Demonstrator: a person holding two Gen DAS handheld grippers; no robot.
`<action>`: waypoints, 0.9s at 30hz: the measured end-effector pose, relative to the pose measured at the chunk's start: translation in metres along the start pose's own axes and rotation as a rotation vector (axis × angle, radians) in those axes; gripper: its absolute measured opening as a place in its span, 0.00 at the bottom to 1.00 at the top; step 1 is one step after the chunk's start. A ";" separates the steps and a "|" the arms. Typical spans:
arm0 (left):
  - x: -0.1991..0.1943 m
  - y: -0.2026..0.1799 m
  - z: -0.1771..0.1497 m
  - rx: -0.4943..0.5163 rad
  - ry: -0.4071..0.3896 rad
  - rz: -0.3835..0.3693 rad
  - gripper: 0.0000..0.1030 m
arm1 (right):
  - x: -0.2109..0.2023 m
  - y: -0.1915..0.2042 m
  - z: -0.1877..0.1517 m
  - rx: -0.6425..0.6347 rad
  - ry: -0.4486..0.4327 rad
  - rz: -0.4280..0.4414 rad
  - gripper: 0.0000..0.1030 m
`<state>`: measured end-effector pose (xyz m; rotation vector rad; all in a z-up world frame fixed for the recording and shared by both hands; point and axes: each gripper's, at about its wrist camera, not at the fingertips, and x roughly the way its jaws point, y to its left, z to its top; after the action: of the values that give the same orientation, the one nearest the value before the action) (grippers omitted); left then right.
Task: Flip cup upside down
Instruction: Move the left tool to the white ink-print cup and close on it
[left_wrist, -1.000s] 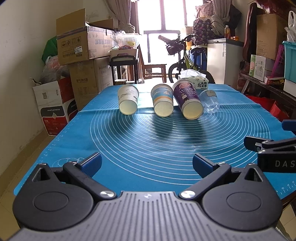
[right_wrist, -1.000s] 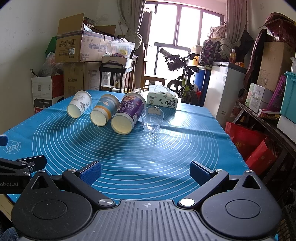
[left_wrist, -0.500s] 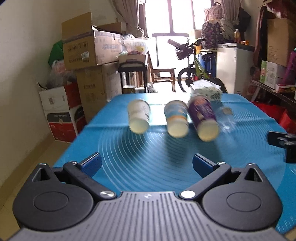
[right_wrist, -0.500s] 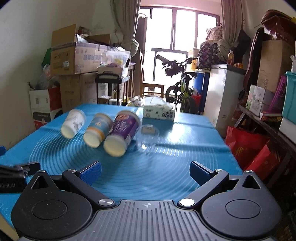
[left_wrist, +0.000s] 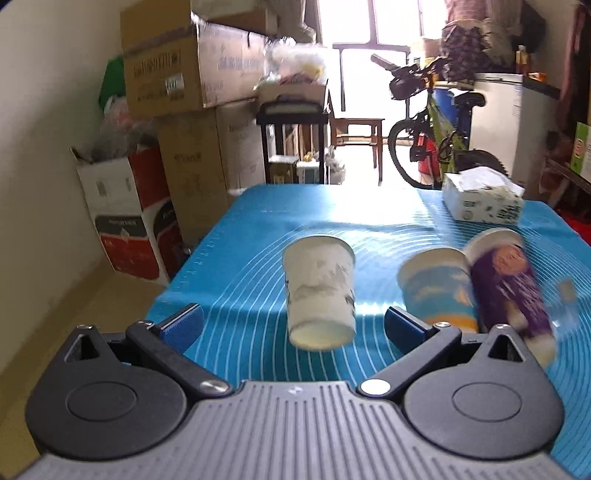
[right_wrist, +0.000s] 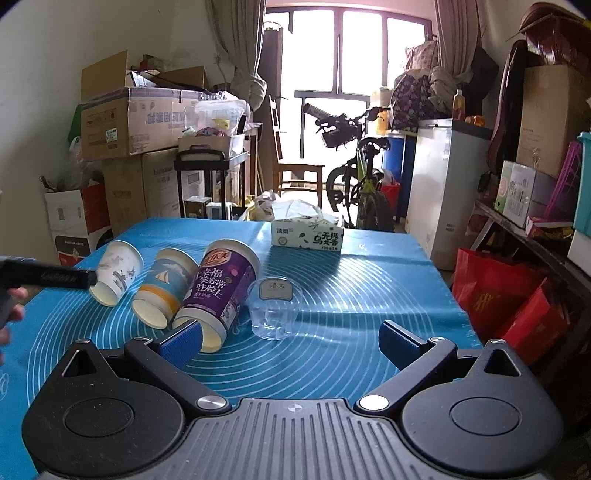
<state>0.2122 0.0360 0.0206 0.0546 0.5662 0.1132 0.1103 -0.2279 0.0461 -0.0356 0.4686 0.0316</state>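
Note:
Three paper cups lie on their sides on the blue mat (left_wrist: 332, 221), mouths toward me: a white cup (left_wrist: 319, 291), a blue-and-orange cup (left_wrist: 437, 290) and a taller purple cup (left_wrist: 511, 291). My left gripper (left_wrist: 293, 323) is open and empty, its fingers either side of the white cup's mouth, just short of it. In the right wrist view the white cup (right_wrist: 116, 273), blue cup (right_wrist: 166, 288) and purple cup (right_wrist: 218, 288) lie beside an upright clear plastic cup (right_wrist: 273, 308). My right gripper (right_wrist: 291, 338) is open and empty, facing the clear cup. The left gripper's finger tip (right_wrist: 70, 277) touches or nears the white cup.
A tissue box (right_wrist: 306, 232) stands at the mat's far side. Beyond the table are stacked cardboard boxes (right_wrist: 136, 122), a bicycle (right_wrist: 354, 177) and a white cabinet (right_wrist: 443, 184). The table's left edge (left_wrist: 184, 266) drops to the floor.
Both grippers have moved forward toward the cups. The left one has swung left and closed in on the white cup; the right one now faces the clear cup more closely.

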 end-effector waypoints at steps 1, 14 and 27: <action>0.007 0.000 0.003 0.000 0.005 -0.002 0.99 | 0.003 0.000 0.000 -0.001 0.002 0.001 1.00; 0.070 -0.001 0.011 -0.013 0.158 -0.054 0.66 | 0.008 0.002 -0.005 -0.021 0.001 0.008 1.00; 0.000 0.000 0.004 -0.005 0.157 -0.103 0.59 | -0.009 0.003 -0.009 -0.019 0.000 0.025 1.00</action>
<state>0.2142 0.0357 0.0244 0.0113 0.7244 0.0182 0.0981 -0.2256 0.0424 -0.0488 0.4683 0.0605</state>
